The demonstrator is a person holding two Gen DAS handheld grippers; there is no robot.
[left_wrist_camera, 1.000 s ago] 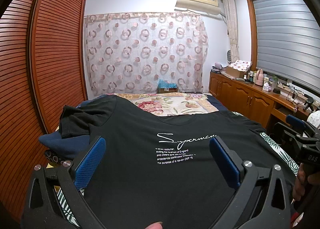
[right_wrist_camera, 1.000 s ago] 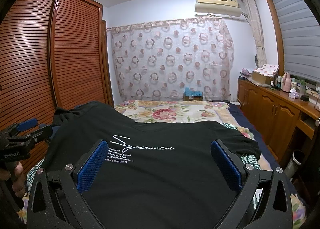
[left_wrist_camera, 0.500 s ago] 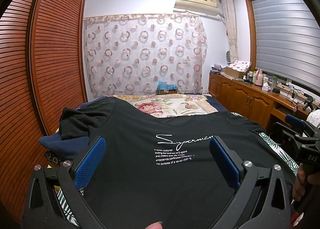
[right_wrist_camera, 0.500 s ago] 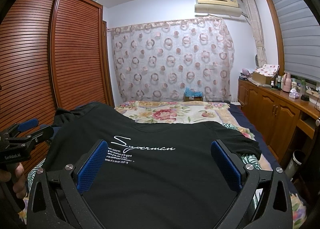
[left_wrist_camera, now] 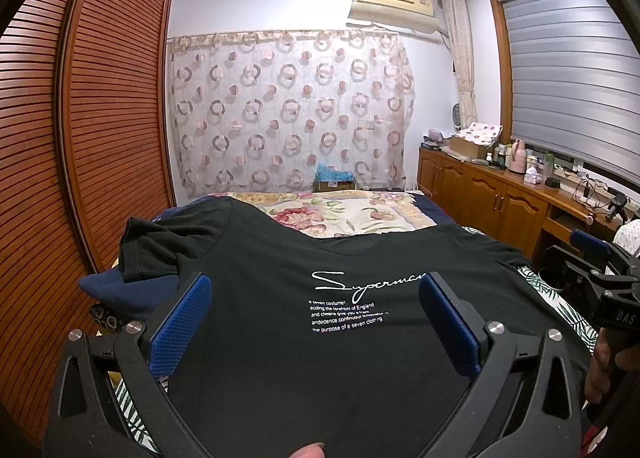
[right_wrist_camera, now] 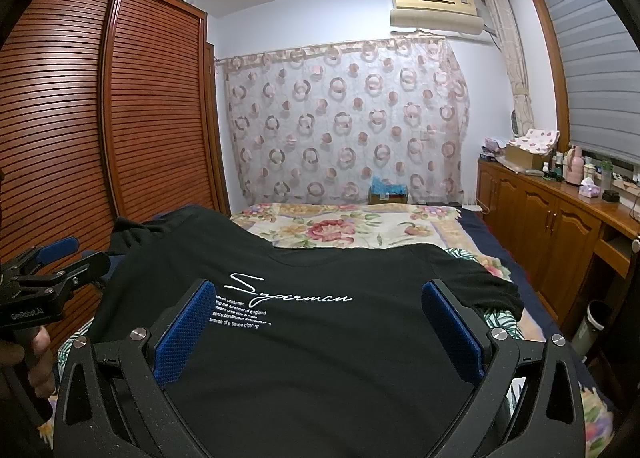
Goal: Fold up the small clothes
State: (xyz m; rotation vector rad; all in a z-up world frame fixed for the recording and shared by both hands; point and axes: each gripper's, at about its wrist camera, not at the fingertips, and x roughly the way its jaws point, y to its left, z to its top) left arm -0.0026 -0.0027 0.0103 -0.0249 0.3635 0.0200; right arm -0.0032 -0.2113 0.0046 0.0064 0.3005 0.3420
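Note:
A black T-shirt (left_wrist_camera: pixel 280 338) with white "Superman" lettering lies spread face up on the bed, collar toward the far end; it also fills the near half of the right wrist view (right_wrist_camera: pixel 328 358). Its left sleeve (left_wrist_camera: pixel 148 250) is crumpled over a navy garment (left_wrist_camera: pixel 120 290). My left gripper (left_wrist_camera: pixel 314 318) is open above the shirt's near left part, nothing between its blue pads. My right gripper (right_wrist_camera: pixel 320 326) is open above the near right part. Each gripper shows at the edge of the other's view, held by a hand.
A floral bedspread (right_wrist_camera: pixel 352 230) covers the far half of the bed. A louvred wooden wardrobe (left_wrist_camera: pixel 80 138) runs along the left. Wooden cabinets (left_wrist_camera: pixel 500 202) with bottles and boxes line the right wall. A patterned curtain (left_wrist_camera: pixel 288 114) hangs at the back.

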